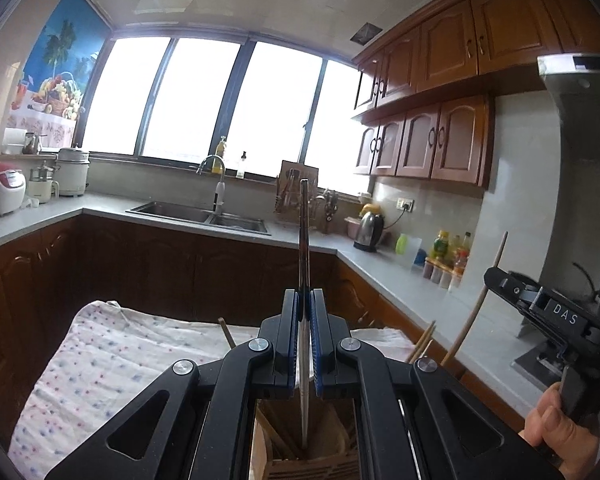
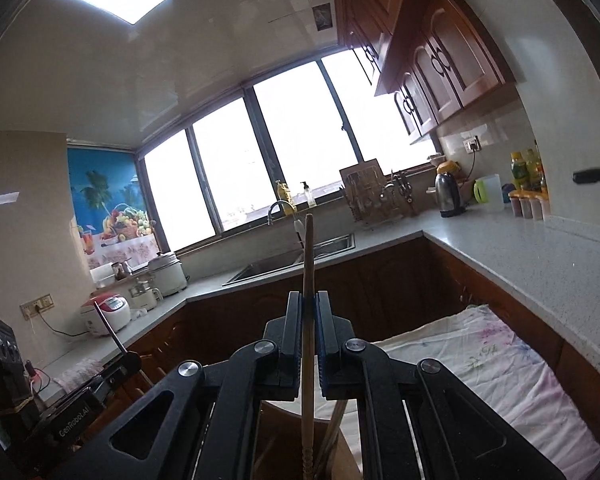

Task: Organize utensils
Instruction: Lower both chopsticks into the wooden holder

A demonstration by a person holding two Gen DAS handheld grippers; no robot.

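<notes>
Now left gripper [image 1: 305, 308] clamped on metal utensil [image 1: 303, 224], right gripper [image 2: 309, 312] on wooden chopstick [image 2: 309, 264], both above holder [image 1: 332, 424].

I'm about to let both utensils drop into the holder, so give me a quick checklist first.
1. Left gripper shut on the metal utensil: ok.
2. Right gripper shut on the wooden chopstick: ok.
3. Metal utensil's lower end inside the wooden holder: ok.
4. Chopstick's lower end inside the holder: cannot tell.
5. The two grippers apart from each other: ok.
</notes>
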